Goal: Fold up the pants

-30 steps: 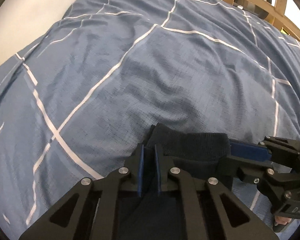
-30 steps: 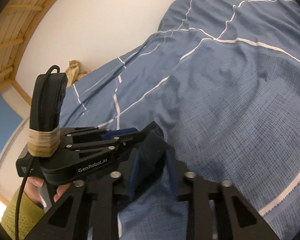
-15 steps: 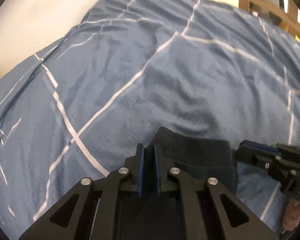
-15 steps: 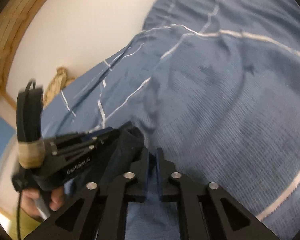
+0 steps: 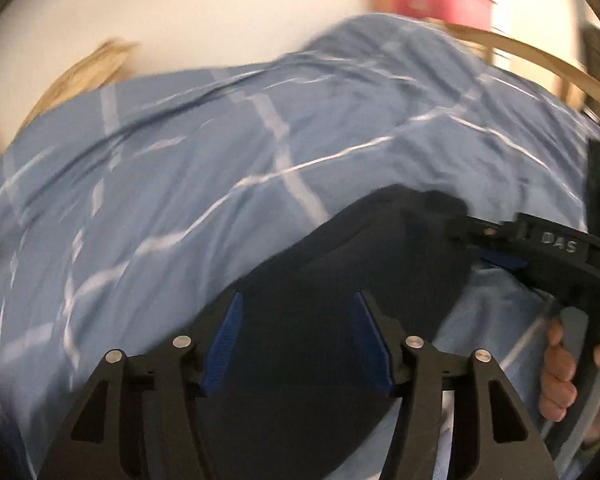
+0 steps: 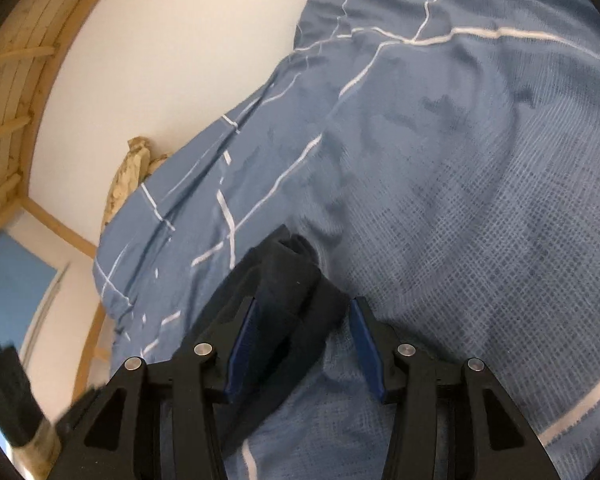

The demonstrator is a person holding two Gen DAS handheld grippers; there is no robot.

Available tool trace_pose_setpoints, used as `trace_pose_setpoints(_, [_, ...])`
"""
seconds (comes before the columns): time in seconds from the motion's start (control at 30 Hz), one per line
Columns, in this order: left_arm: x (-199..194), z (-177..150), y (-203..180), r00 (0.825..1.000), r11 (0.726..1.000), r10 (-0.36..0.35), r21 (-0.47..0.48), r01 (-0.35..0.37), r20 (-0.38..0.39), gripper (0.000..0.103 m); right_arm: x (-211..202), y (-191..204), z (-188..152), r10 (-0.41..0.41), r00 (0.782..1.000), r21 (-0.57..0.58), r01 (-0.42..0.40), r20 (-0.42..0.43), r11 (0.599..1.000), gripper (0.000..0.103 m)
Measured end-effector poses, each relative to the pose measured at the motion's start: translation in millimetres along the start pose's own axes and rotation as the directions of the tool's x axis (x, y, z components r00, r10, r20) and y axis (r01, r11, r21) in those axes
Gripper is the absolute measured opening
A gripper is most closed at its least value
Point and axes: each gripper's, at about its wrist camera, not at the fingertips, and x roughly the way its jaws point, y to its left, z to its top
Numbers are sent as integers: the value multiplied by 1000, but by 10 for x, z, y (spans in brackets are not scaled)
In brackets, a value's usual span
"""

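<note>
The dark pants [image 5: 340,280] lie bunched on the blue checked bedcover [image 5: 180,200] of the bed, with no container in view. The left gripper [image 5: 296,340] has just opened its jaws; half a second ago they were pinched on the cloth, which now lies loose between the blue pads. The right gripper [image 6: 300,340] has likewise just spread its jaws, the pants' edge lying between them unpressed. A hand [image 5: 560,364] holds the right gripper's handle.

White wall [image 6: 172,60], blue checked duvet [image 6: 480,200], wooden bed frame [image 6: 16,64]
</note>
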Motion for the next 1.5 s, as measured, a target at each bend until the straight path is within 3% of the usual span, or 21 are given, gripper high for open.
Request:
trace_pose_setpoints(0.13, [36, -288, 253, 1000, 986, 23, -167, -22, 5, 58, 14, -56, 26, 49, 999, 42, -49, 1, 998, 48])
trace_pose_setpoints(0.27, [252, -428, 182, 998, 992, -11, -128, 2, -69, 55, 107, -31, 33, 58, 998, 22, -58, -13, 998, 48])
trace_pose_setpoints(0.4, [189, -495, 54, 998, 994, -48, -96, 44, -42, 53, 111, 18, 51, 87, 996, 43, -87, -2, 995, 48])
trace_pose_setpoints(0.5, [131, -482, 43, 998, 992, -67, -108, 66, -10, 53, 246, 35, 94, 33, 999, 55, -32, -21, 998, 47])
trace_pose_setpoints(0.57, [138, -489, 88, 996, 988, -86, -132, 84, -7, 54, 277, 50, 67, 14, 1000, 20, -13, -27, 1000, 28])
trace_pose_setpoints(0.6, [147, -484, 112, 995, 985, -95, -148, 93, -6, 55, 265, 59, 55, 7, 1000, 7, -6, -26, 1000, 25])
trace_pose_setpoints(0.73, [120, -468, 206, 990, 970, -142, -198, 142, 15, 60, -37, 135, 35, -57, 995, -40, 61, 81, 997, 19])
trace_pose_setpoints(0.83, [42, -463, 185, 990, 972, -134, -189, 140, 43, 63, -311, 270, -7, -135, 974, -125, 159, 181, 979, 18])
trace_pose_setpoints(0.93, [10, -460, 149, 989, 975, -139, -169, 145, 49, 63, -504, 284, -21, -261, 923, -143, 310, 284, 940, 18])
trace_pose_setpoints(1.07, [38, -477, 118, 989, 976, -143, -162, 147, 37, 67, -463, 6, 35, -334, 918, -47, 351, 215, 935, 18])
trace_pose_setpoints(1.2, [39, -478, 99, 990, 978, -138, -154, 142, 37, 67, -415, -3, -1, -382, 900, -66, 403, 210, 913, 18])
trace_pose_setpoints(1.33, [31, -467, 153, 990, 976, -129, -173, 135, 47, 70, -407, -64, -19, -374, 906, -47, 390, 201, 920, 18])
trace_pose_setpoints(1.5, [-17, -432, 211, 997, 982, -62, -174, 70, 52, 71, -359, -93, -48, -354, 913, -53, 371, 204, 927, 19])
